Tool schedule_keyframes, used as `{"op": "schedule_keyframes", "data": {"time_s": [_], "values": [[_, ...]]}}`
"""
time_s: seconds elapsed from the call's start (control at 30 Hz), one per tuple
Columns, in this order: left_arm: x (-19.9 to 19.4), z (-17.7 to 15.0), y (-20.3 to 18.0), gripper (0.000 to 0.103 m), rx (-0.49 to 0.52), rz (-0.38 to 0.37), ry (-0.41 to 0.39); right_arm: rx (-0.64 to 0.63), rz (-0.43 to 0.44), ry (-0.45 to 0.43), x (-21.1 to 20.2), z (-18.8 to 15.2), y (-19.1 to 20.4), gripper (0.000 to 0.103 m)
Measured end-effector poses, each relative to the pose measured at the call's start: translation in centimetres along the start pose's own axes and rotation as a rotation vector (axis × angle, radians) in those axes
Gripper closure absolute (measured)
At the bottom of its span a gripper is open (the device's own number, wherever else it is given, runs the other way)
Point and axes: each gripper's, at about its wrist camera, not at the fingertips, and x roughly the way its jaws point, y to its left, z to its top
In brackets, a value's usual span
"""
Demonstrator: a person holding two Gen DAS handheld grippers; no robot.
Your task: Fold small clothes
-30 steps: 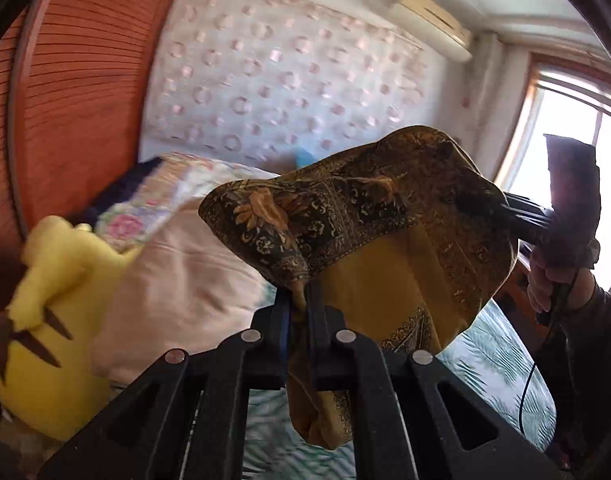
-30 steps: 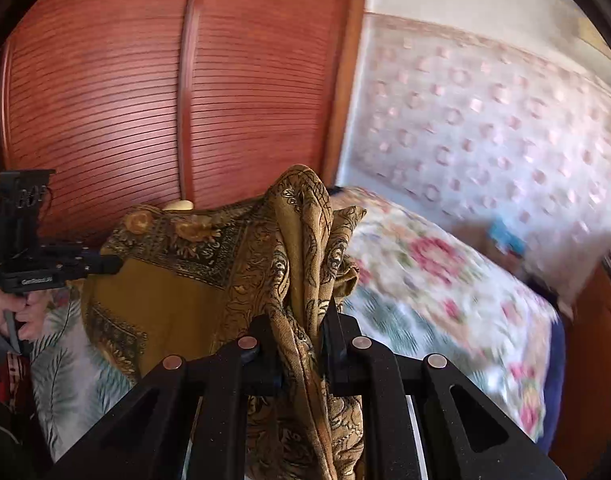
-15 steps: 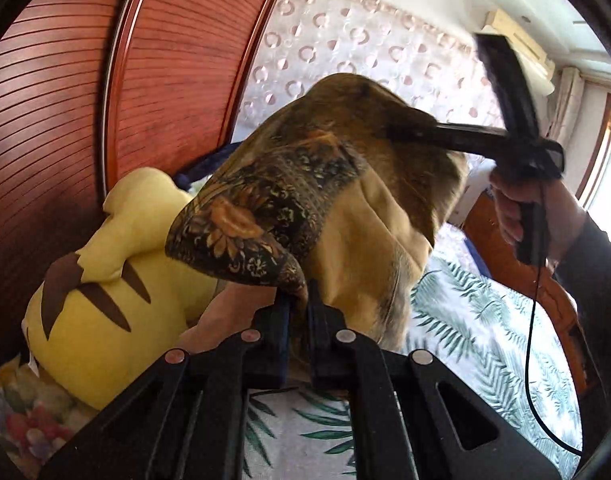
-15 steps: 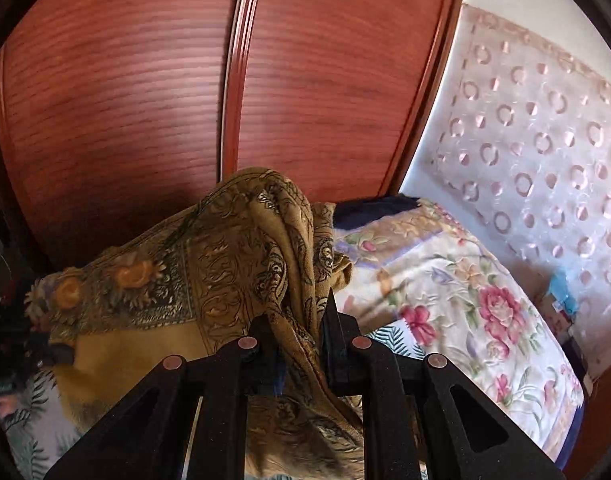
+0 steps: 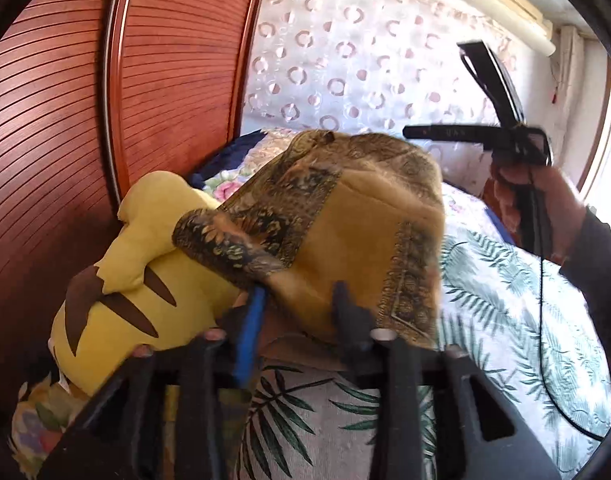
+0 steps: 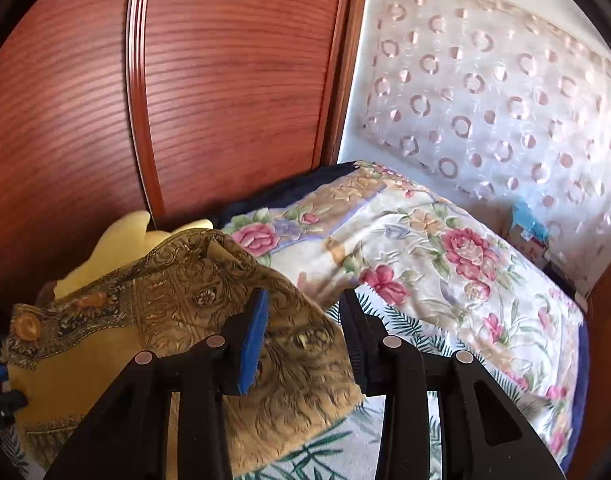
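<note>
Scarf (image 6: 177, 320), mustard, paisley-bordered, crumpled on leaf-print sheet (image 6: 393, 320); left hand-held gripper (image 5: 297, 300) and right hand-held gripper (image 6: 303, 312) both spread.

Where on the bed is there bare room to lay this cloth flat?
Free: the leaf-print sheet, between the mustard patterned cloth and the bed's right edge, in front of the floral quilt. Crowded: the left side, where the yellow plush sits against the wooden wardrobe. Both left tongs and right tongs are open.
</note>
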Motion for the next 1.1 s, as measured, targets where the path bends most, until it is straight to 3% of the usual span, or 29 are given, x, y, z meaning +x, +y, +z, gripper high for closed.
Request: {"op": "schedule_keyframes", "data": {"time_s": [0.07, 0.13, 0.2, 0.47, 0.7, 0.93, 1.0, 1.1], "values": [[-0.6, 0.1, -0.4, 0.054, 0.034, -0.001, -0.01, 0.022, 0.018, -0.018, -0.9, -1.0, -0.1, 0.065], [-1.4, 0.3, -1.2, 0.034, 0.073, 0.007, -0.021, 0.052, 0.027, -0.023, -2.3, -2.4, 0.0, 0.065], [-2.5, 0.4, -2.1, 0.022, 0.099, 0.004, -0.046, 0.075, 0.031, -0.031, -4.1, -4.1, 0.4, 0.065], [-5.0, 0.0, -5.4, 0.021, 0.165, -0.028, -0.066, 0.163, 0.037, -0.082, -13.9, -11.0, 1.0, 0.065], [-6.8, -1.0, -9.3, 0.021, 0.194, -0.107, -0.07, 0.203, -0.034, -0.094, -23.3, -17.4, 2.6, 0.064], [-8.5, -2.3, -13.7, 0.021, 0.251, -0.153, -0.071, 0.295, -0.087, -0.11, -31.4, -22.6, 4.3, 0.052], [-9.1, -2.6, -14.9, 0.021, 0.271, -0.153, -0.075, 0.314, -0.121, -0.121, -33.4, -23.5, 4.9, 0.04], [-10.2, -3.0, -16.4, 0.021, 0.29, -0.17, -0.078, 0.338, -0.139, -0.129, -36.4, -25.2, 5.8, 0.035]]}}
